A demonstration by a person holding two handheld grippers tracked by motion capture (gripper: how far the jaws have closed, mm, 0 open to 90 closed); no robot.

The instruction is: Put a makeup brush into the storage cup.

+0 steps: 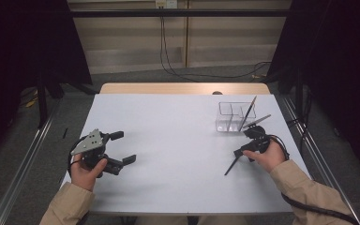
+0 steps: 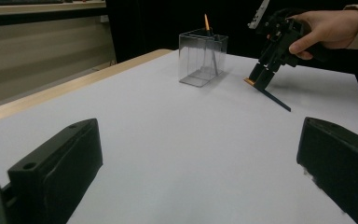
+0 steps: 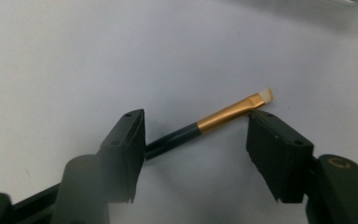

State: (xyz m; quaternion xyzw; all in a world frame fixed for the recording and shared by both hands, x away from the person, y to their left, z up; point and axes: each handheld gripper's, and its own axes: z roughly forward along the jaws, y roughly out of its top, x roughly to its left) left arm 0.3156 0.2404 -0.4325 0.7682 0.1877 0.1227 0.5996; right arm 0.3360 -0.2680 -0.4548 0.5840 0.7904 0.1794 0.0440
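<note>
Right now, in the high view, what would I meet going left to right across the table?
Left gripper, held open over the table → clear box with a brush standing in it → right gripper, jaws open around the brush lying on the table.

The left claw (image 1: pixel 122 147) is held low near the bench's left edge by the left hand (image 1: pixel 88 172), jaws spread wide apart, nothing between them, pointed toward the right across the bench. The right claw (image 1: pixel 247 143) is gripped by the right hand (image 1: pixel 268 154) and tilted steeply down, tips close to the surface. Its jaws are seen half parted in the right gripper view, pads not pressed together. Both forearms are covered by tan sleeves.
</note>
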